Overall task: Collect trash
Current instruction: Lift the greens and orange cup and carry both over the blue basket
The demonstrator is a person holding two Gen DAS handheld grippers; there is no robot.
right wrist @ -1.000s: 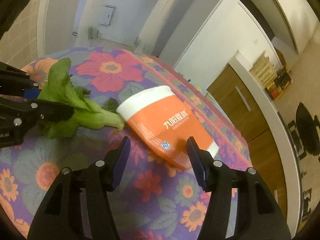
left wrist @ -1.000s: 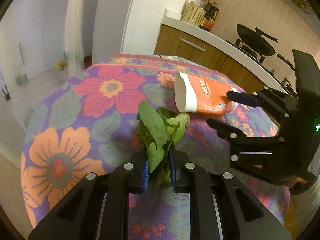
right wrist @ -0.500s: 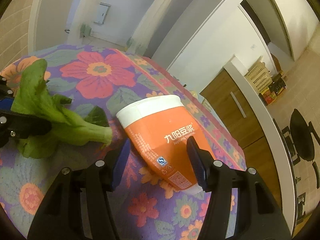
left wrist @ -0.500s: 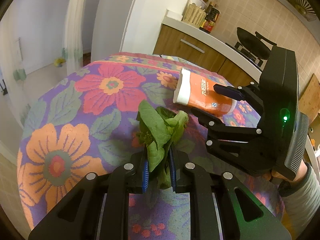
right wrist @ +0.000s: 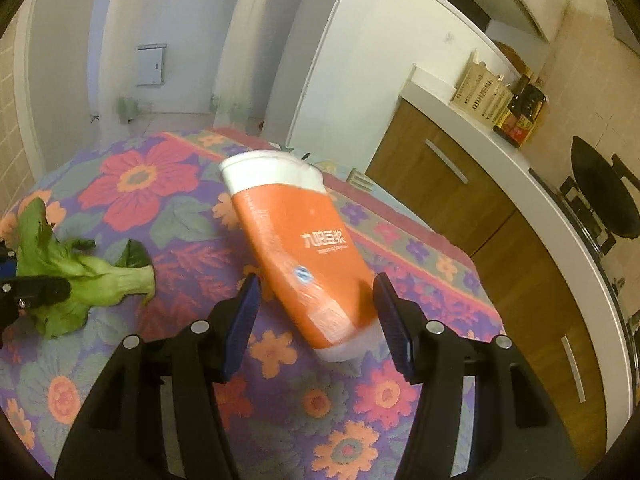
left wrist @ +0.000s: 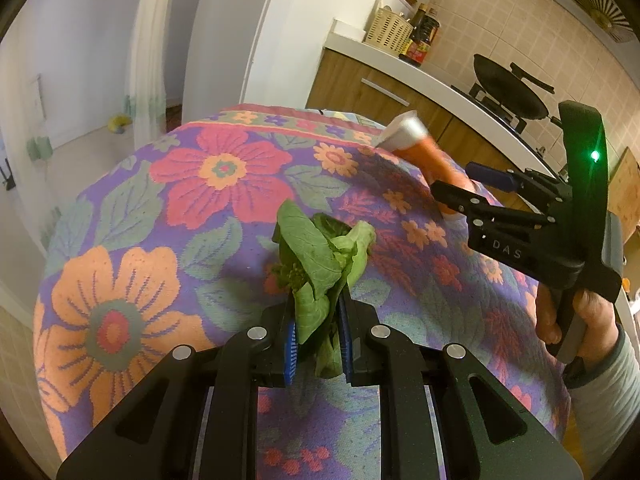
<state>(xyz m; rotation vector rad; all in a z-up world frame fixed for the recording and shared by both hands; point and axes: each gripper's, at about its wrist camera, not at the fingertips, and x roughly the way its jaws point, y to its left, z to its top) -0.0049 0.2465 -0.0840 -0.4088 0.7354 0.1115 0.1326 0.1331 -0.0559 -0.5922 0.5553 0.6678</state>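
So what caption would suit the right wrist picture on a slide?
Open right gripper straddles a fallen orange cup on the floral tablecloth; leafy greens lie nearby.

A floral tablecloth (left wrist: pixel 168 208) fills the lower frame; white walls (right wrist: pixel 360 80) rise behind; wooden cabinets (right wrist: pixel 460 184) under a white counter (left wrist: pixel 420 74) run right; beige tiles (left wrist: pixel 500 32) upper right.

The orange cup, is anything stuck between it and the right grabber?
No. The right gripper is open around the orange cup, with only flowered tablecloth beneath. The leafy greens lie off to the side.
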